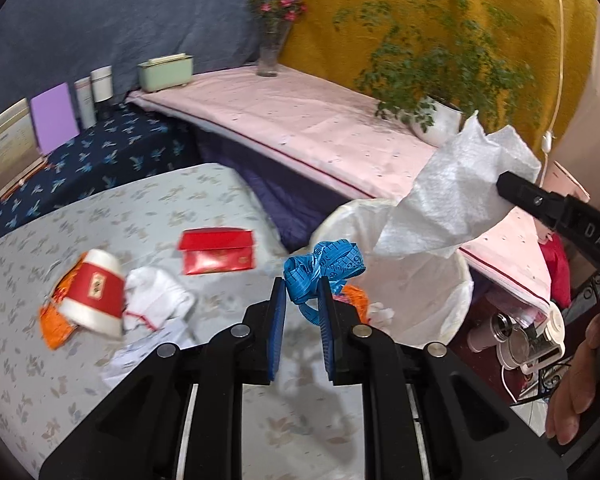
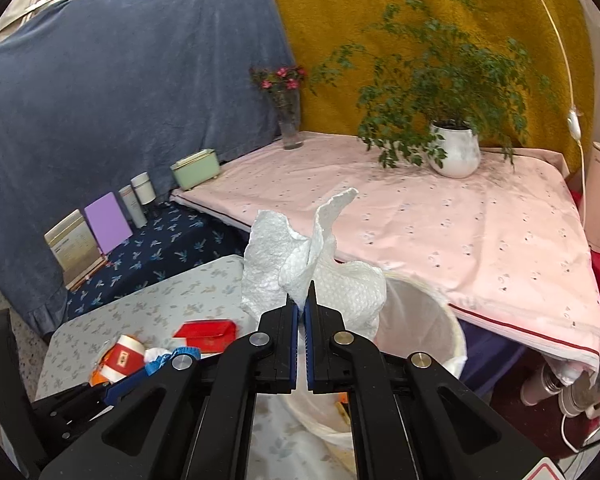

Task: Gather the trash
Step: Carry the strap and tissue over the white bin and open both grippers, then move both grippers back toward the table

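My left gripper (image 1: 302, 283) is shut on a bunched blue measuring tape (image 1: 324, 266) and holds it above the floral table, just left of the white-lined trash bin (image 1: 428, 292). My right gripper (image 2: 302, 304) is shut on a crumpled white paper towel (image 2: 296, 264) and holds it over the bin's rim (image 2: 452, 312); the towel also shows in the left wrist view (image 1: 452, 192). On the table lie a tipped red-and-white paper cup (image 1: 94, 294), an orange wrapper (image 1: 54, 324), a white crumpled wrapper (image 1: 156, 300), paper scraps (image 1: 140, 354) and a red envelope (image 1: 218, 250).
A pink-covered table (image 2: 440, 220) stands behind the bin with a potted plant (image 2: 456, 152), a flower vase (image 2: 290, 120) and a green box (image 2: 196, 168). Books and tins (image 2: 104, 224) line the dark blue shelf at left. Bottles and cups (image 1: 516, 336) sit low right.
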